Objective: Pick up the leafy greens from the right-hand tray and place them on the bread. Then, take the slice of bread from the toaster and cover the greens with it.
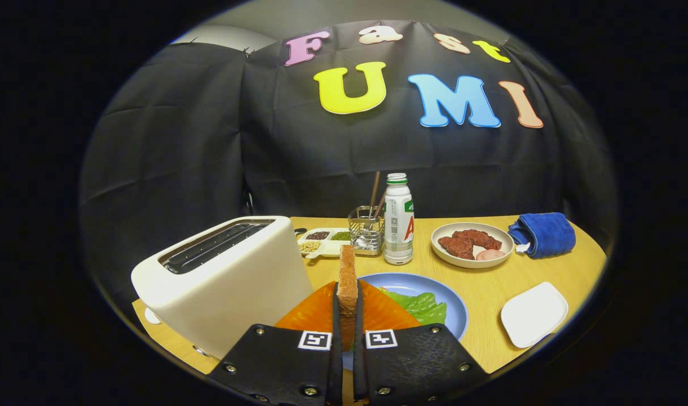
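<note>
My gripper (348,307) is shut on a slice of bread (347,279), which stands upright on edge between the fingers, above the near edge of the blue plate (459,316). Leafy greens (420,305) lie on that plate just ahead of the fingers and to their right. Whatever lies under the greens is hidden by the fingers. The white toaster (225,276) stands left of the fingers, its slots showing no bread. A small white tray (534,313) lies bare to the right of the plate.
Beyond the plate stand a white bottle (398,220), a wire utensil holder (366,228) and a divided dish of grains (321,241). A beige plate with meat pieces (472,242) and a rolled blue towel (542,234) sit at the back right on the wooden table (490,282).
</note>
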